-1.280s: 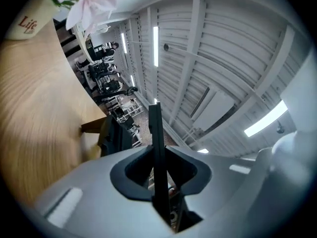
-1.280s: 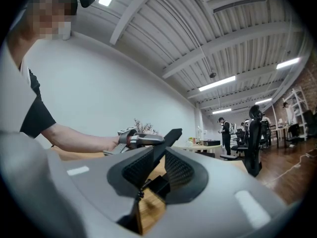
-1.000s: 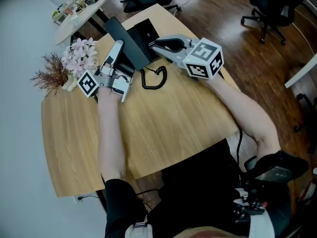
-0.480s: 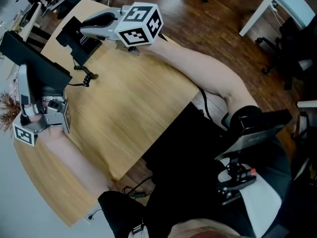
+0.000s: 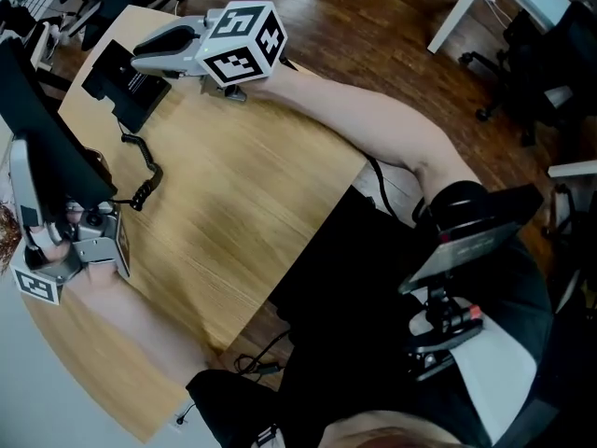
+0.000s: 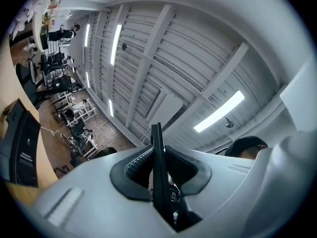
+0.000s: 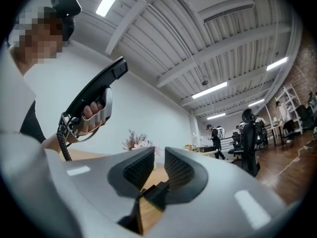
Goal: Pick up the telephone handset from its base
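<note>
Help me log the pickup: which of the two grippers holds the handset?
The left gripper: its jaws clamp the black handset, while the right gripper sits at the base.

The base [image 5: 121,82] sits on the table [image 5: 233,213], handset [image 5: 51,143] raised at left.

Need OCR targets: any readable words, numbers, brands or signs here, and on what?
No legible words, numbers or brands in any view.
Telephone base: white print, too small to read.
Upper marker cube: black-and-white square patterns only, no text.
Lower marker cube: same, no text.
</note>
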The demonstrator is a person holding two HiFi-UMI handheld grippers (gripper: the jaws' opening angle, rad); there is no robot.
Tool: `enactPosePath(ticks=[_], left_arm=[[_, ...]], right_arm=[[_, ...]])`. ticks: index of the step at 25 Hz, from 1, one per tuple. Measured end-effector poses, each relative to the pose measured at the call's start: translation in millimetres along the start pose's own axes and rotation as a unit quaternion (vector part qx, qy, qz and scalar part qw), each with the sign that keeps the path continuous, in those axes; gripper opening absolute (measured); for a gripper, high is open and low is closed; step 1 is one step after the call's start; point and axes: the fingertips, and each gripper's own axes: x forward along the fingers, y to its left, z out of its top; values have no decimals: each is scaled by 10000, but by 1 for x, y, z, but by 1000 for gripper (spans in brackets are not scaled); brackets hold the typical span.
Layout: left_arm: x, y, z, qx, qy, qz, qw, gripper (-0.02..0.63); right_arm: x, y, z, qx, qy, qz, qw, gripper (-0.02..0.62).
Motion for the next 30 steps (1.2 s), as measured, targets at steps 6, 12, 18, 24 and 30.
enactPosePath(ticks=[6,12,18,24,30], left_arm=[[0,-4,1,47,-35,27,10000,78],[3,-18,2,212,-37,-88,9997,78],[5,-27,4,357,-54,-200,9991,78],[7,-31,3,519,-4,-227,9984,78],[7,-23,-1,413,-24,-114,9991,78]], right_arm=[[2,2,-2,-8,27,35,10000,55],[5,4,-10,-9,110,86,9999,52],[15,5,-19,-81,197,187,9996,48],[16,6,-18,-125,149,240,9995,34],[0,7,-16,-254,253,84,9993,3]])
